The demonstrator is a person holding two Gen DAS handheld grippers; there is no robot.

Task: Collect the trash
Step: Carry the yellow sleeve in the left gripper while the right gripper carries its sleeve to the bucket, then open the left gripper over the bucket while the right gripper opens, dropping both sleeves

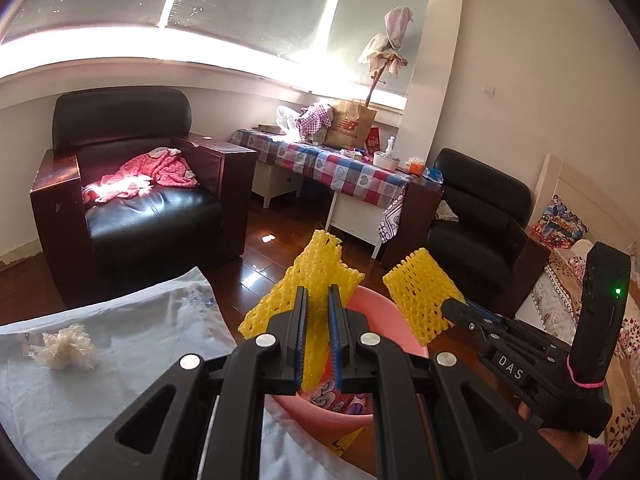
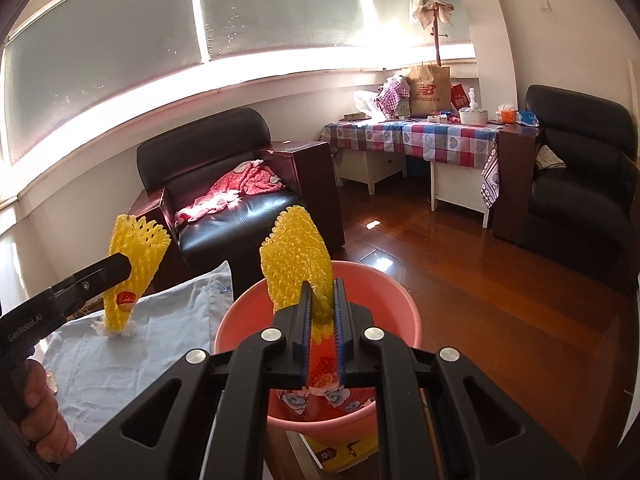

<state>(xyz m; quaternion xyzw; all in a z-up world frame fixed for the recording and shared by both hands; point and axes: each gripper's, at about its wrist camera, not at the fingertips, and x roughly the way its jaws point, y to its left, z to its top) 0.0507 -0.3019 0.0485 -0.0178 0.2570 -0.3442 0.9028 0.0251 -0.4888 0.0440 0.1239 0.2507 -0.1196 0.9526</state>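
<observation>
Each claw (image 1: 318, 332) (image 2: 323, 334) pinches a light, soft foam net (image 1: 316, 280) (image 2: 296, 268) at its six-o'clock end; both crush easily, above the bucket (image 2: 404, 320).

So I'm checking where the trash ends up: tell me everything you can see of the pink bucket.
The pink bucket is a round, smooth, plastic-looking tub, upright and open-topped, standing on the wooden floor beside the pale blue cloth. Inside lies a red printed wrapper with cloud patterns. The right gripper holds a yellow foam net over its rim. A yellow carton edge shows at its base.
</observation>
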